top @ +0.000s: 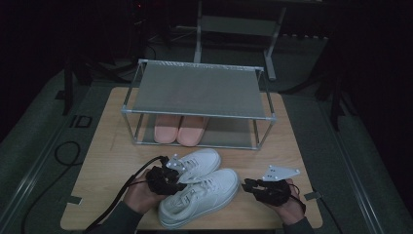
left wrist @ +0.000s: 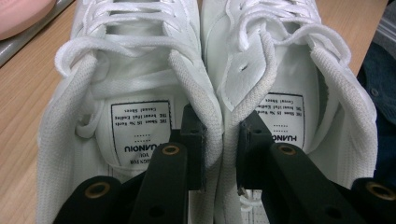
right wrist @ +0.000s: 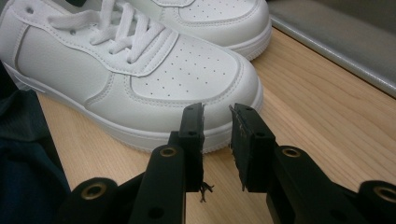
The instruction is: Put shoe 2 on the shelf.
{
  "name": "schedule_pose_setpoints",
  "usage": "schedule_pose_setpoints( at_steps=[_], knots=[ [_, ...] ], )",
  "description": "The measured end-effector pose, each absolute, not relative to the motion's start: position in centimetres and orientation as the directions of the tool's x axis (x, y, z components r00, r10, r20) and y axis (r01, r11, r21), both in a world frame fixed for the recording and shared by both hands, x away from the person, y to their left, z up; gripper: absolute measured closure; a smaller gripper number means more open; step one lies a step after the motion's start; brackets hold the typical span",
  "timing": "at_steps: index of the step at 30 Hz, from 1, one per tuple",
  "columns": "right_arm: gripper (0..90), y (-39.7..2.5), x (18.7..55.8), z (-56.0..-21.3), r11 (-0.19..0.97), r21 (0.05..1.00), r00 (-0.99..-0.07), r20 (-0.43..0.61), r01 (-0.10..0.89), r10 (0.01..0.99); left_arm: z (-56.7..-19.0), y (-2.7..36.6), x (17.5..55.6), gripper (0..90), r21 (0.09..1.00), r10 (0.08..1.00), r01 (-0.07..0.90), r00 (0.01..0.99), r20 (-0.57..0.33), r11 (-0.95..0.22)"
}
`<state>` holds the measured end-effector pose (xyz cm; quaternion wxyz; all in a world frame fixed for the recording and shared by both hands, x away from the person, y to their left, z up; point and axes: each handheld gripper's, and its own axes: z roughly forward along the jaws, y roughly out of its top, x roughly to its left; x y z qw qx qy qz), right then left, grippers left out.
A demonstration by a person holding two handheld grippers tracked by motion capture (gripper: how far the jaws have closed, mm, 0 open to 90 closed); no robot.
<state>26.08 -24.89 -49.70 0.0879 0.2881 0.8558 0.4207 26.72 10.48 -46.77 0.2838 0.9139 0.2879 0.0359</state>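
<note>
On the desk, before the rack, I hold my left gripper with its jaws pinching the touching inner collars of both white shoes. My right gripper hovers just beside the nearer toe, jaws narrowly parted, holding nothing.

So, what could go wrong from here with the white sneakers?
The left gripper pinches only the two inner collars of the white sneakers, one jaw inside each shoe. That soft padded edge might slip out when lifted, or one shoe could drop. The right gripper is open and holds nothing. Also, the pink slippers already occupy the rack's lower shelf.
</note>
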Motion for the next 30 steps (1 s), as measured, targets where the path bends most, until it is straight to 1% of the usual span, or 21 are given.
schedule_pose_setpoints(
  at_steps=[12,18,24,30],
  knots=[
    [73.5,-25.7,26.0,-49.9,0.460,0.775,-0.805,0.103,0.433,0.584,-46.3,10.8,27.9,77.9,0.545,0.490,0.460,0.866,-0.100,-0.701],
    [73.5,-26.0,26.0,-50.0,0.454,0.776,-0.800,0.106,0.438,0.591,-46.2,11.1,28.4,78.0,0.549,0.444,0.411,0.892,-0.079,-0.728],
    [73.5,-26.1,26.0,-50.2,0.452,0.775,-0.797,0.109,0.442,0.594,-45.6,11.3,28.9,78.4,0.547,0.401,0.376,0.913,-0.079,-0.748],
    [73.5,-26.4,26.0,-50.2,0.445,0.776,-0.793,0.113,0.447,0.599,-45.4,12.1,29.6,78.7,0.562,0.363,0.366,0.924,-0.122,-0.742]
  ],
)
